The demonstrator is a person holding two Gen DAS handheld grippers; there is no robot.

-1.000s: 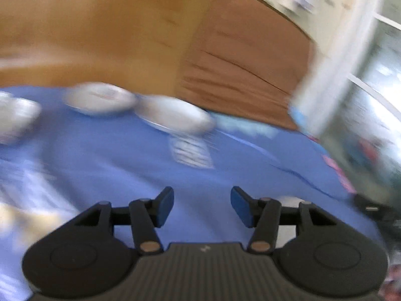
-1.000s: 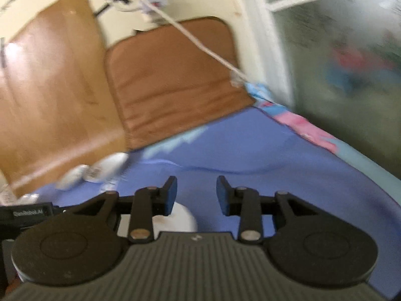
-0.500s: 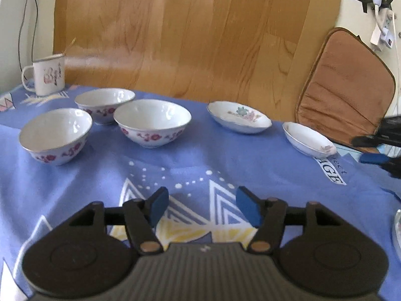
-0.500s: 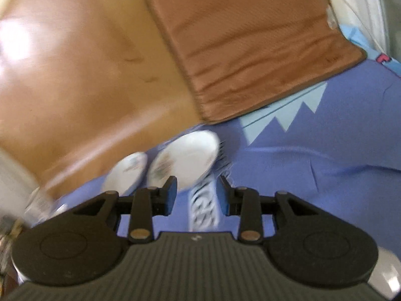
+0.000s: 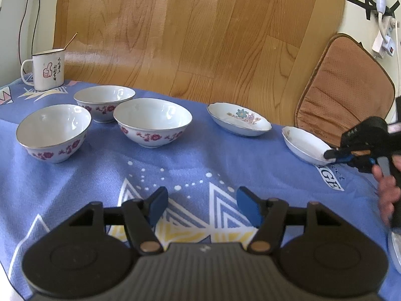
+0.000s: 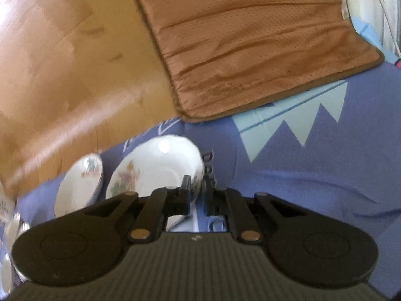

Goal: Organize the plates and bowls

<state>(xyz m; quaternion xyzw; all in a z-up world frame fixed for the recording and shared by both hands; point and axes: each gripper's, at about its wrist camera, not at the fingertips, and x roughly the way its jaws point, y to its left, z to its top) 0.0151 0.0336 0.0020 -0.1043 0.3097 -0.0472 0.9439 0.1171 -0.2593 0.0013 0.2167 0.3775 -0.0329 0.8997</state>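
Observation:
Three white bowls with red flowers stand at the left on the blue cloth. Two small flowered plates lie to the right: the middle plate and the right plate. My left gripper hovers open over the cloth in front of them, nothing between its blue pads. My right gripper comes in from the right, a hand behind it. In the right wrist view it is shut on the near rim of the right plate; the middle plate lies beyond.
A white enamel mug stands at the far left corner. A wood-grain board backs the table, and a brown cushion leans at the back right. A shiny rim shows at the right edge.
My right gripper has come up to the right plate and closed on its rim. My left gripper swung round to face the bowls, then held still, its jaws a little wider.

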